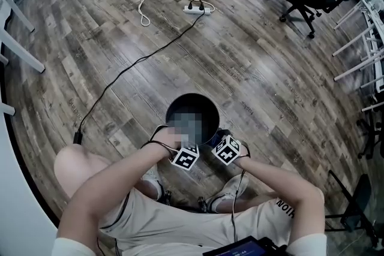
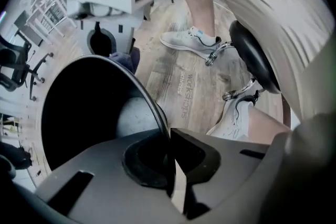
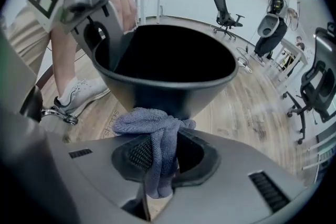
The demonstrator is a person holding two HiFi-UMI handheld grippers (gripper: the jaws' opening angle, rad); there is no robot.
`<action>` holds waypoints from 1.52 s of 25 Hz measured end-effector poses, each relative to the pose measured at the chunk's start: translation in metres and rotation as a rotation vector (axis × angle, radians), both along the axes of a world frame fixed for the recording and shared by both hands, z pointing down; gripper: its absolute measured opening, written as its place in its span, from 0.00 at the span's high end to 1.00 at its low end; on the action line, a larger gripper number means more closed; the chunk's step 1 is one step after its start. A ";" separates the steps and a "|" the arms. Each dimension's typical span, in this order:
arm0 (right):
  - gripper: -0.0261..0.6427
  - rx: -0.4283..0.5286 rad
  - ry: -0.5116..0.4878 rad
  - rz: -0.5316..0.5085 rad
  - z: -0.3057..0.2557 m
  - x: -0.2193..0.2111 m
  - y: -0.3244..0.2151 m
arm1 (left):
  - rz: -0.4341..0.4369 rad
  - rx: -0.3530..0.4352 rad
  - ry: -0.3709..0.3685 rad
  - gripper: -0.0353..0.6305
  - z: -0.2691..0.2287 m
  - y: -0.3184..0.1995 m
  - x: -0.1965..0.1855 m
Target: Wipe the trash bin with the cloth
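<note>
One black trash bin [image 3: 173, 80], interior dark, cloth [image 3: 152, 131] at its outer wall.

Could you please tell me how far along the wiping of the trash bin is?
Set up: the left gripper clamps the trash bin by its rim, and the right gripper is shut on the cloth. In hand: the cloth appears pressed against the outer wall below the rim. Remaining: the frames show no wiped patch, so likely most of the wall and inside.
</note>
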State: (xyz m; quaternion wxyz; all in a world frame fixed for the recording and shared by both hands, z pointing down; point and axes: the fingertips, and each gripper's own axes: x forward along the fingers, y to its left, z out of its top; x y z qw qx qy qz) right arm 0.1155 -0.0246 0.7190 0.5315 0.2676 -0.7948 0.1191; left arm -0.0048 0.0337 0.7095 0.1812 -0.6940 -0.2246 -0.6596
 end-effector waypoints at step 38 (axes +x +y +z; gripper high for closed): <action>0.85 0.031 -0.080 -0.006 -0.062 0.009 0.009 | -0.009 0.104 -0.018 0.74 -0.015 -0.020 -0.005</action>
